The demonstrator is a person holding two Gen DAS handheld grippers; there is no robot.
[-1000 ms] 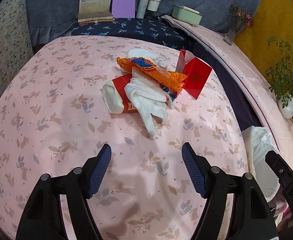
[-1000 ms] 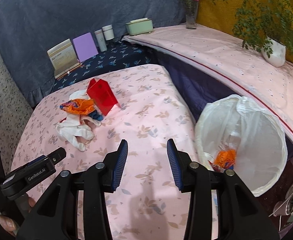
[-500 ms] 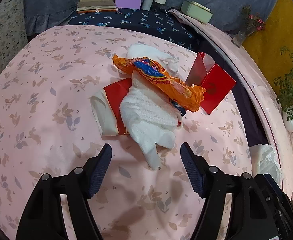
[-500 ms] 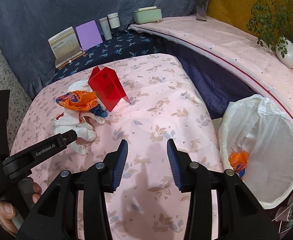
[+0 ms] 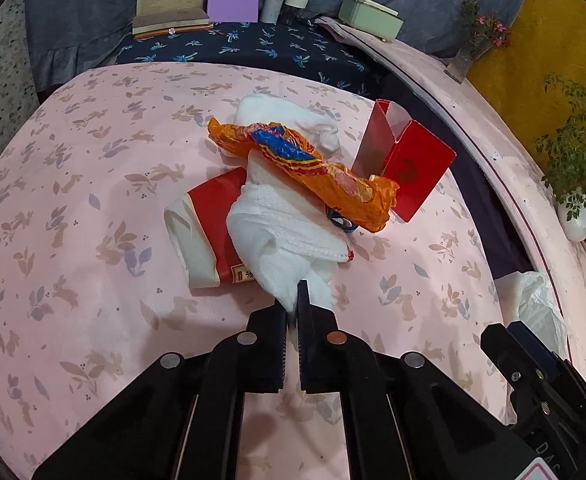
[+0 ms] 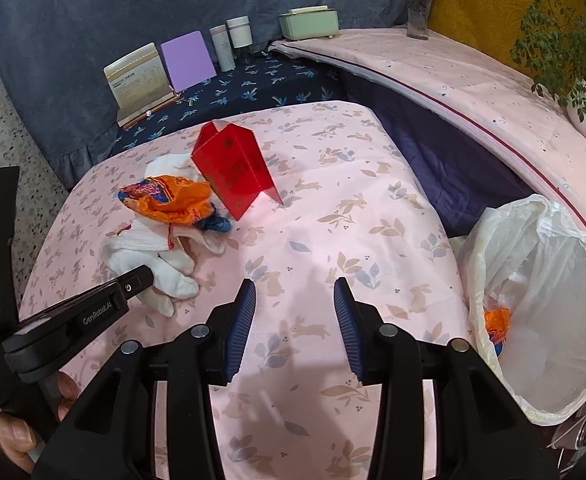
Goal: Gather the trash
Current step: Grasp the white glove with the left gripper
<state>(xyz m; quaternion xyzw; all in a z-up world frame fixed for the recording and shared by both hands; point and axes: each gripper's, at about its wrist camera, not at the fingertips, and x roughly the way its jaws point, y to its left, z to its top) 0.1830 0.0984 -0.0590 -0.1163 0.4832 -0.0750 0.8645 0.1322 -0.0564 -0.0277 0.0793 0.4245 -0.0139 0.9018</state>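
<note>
Desk [image 5: 73, 200] w/ pink leaf-and-rabbit print cloth; blue fabric backdrop [image 6: 93, 20] behind, yellow wall at right. White-lined trash bin [image 6: 553, 272] beside desk, orange wrapper inside. Trash pile mid-desk: white cotton glove [image 5: 277, 240] on a red-and-cream packet [image 5: 209, 236], crumpled orange snack wrapper [image 5: 313, 168] draped across the glove, red folded card [image 5: 417, 168] upright just beside. Left tool [image 5: 293, 312] has just been closing, now clamped on the glove's fingertip end. Right tool [image 6: 295, 300] partly open, holding nothing, over bare cloth.

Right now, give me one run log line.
left gripper: shut on white cloth | right gripper: open, empty | bin: beside bed
</note>
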